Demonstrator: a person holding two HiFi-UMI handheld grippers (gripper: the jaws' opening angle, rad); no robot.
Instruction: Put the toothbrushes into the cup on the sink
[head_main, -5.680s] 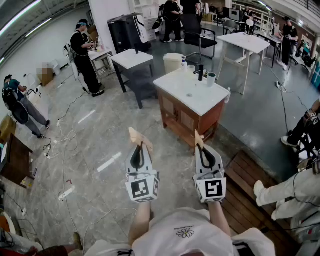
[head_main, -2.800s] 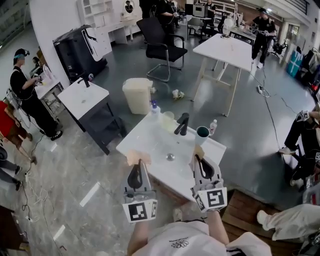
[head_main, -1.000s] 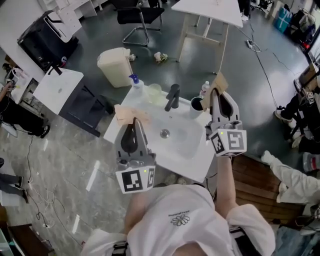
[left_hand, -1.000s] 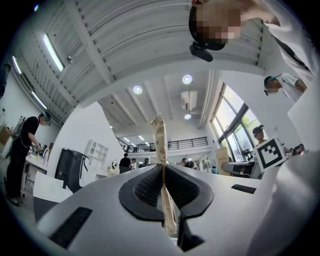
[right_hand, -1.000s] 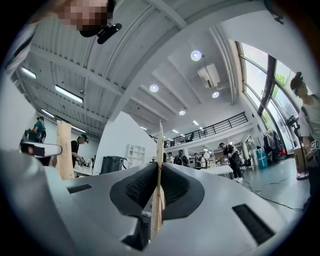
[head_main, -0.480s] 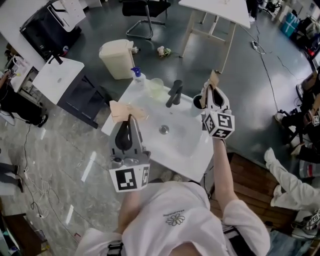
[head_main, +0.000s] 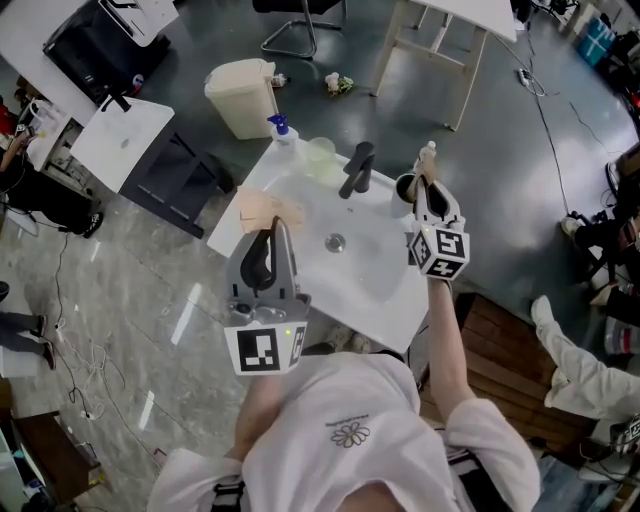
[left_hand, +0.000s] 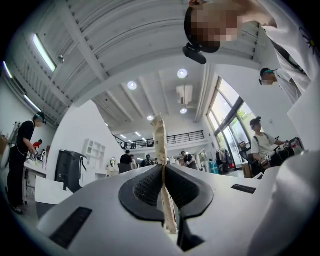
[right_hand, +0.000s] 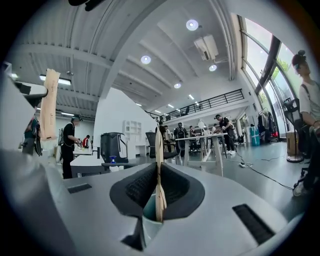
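1. Sink unit: a white tabletop (head_main: 375, 285) carries a basin with a round drain (head_main: 335, 241) at its centre. A black faucet (head_main: 357, 170) stands at the far edge of the basin.

2. Cup (head_main: 403, 188): it stands upright on the far right corner of the tabletop, just right of the faucet. A small bottle (head_main: 428, 150) stands just beyond it.

3. Far left corner of the tabletop: a pump bottle (head_main: 281, 132) and a clear tumbler (head_main: 320, 153) stand side by side.

4. Right gripper (head_main: 422, 178): it is held over the right side of the tabletop, with its tip directly above the cup. In the right gripper view, its tan fingers (right_hand: 159, 165) are pressed flat together with nothing between them. The cup's teal rim shows below them through the gap in the housing.

5. Left gripper (head_main: 268, 210): it is held over the left edge of the tabletop, well apart from the cup. In the left gripper view, its tan fingers (left_hand: 160, 145) are likewise closed flat on each other with nothing between them.

6. Surroundings: a pale bin (head_main: 243, 95) stands on the floor beyond the sink unit.
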